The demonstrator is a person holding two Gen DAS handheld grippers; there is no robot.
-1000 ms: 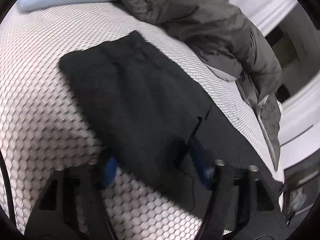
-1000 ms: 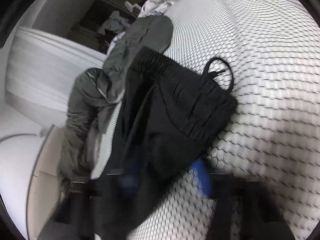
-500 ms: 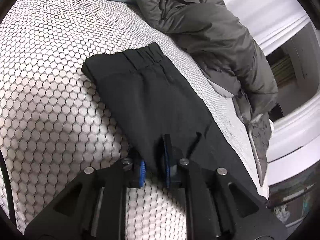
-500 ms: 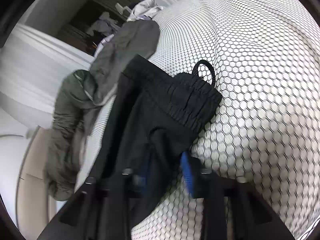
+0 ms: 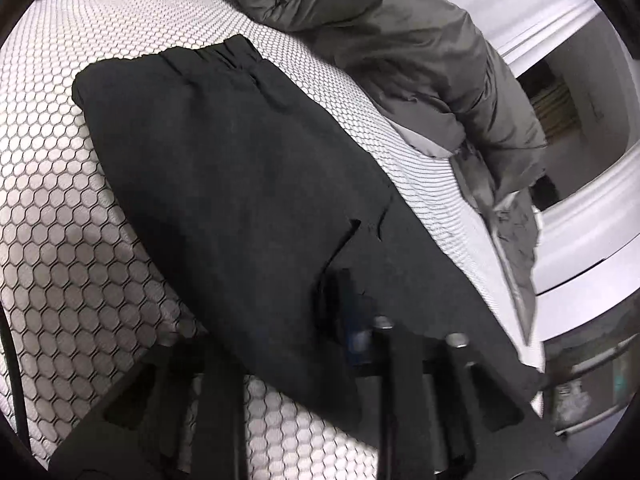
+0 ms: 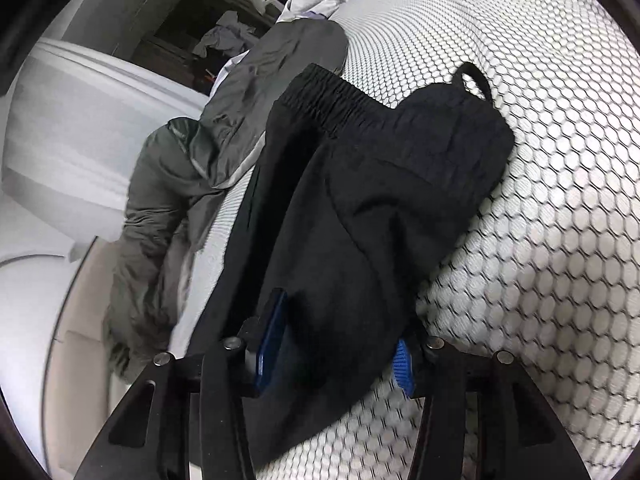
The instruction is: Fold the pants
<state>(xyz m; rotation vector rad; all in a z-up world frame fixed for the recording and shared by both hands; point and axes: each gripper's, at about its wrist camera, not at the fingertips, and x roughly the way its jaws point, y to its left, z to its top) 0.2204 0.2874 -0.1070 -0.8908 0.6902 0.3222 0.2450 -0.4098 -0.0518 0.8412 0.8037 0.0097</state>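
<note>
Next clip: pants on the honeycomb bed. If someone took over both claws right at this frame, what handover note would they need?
Left claw: only its right blue pad shows, the other is under the cloth; open or shut cannot be told. It sits at the leg part of the black pants.
Right claw: open, blue pads either side of a bunch of pants fabric.
Pants: on the honeycomb-pattern bedcover, already folded lengthwise, elastic waistband at the far end, drawstring loop sticking out. A grey jacket lies beside them.
Left: the crosswise fold, then smoothing.

Honeycomb-patterned mattress, grey duvet, white moulded wall
</note>
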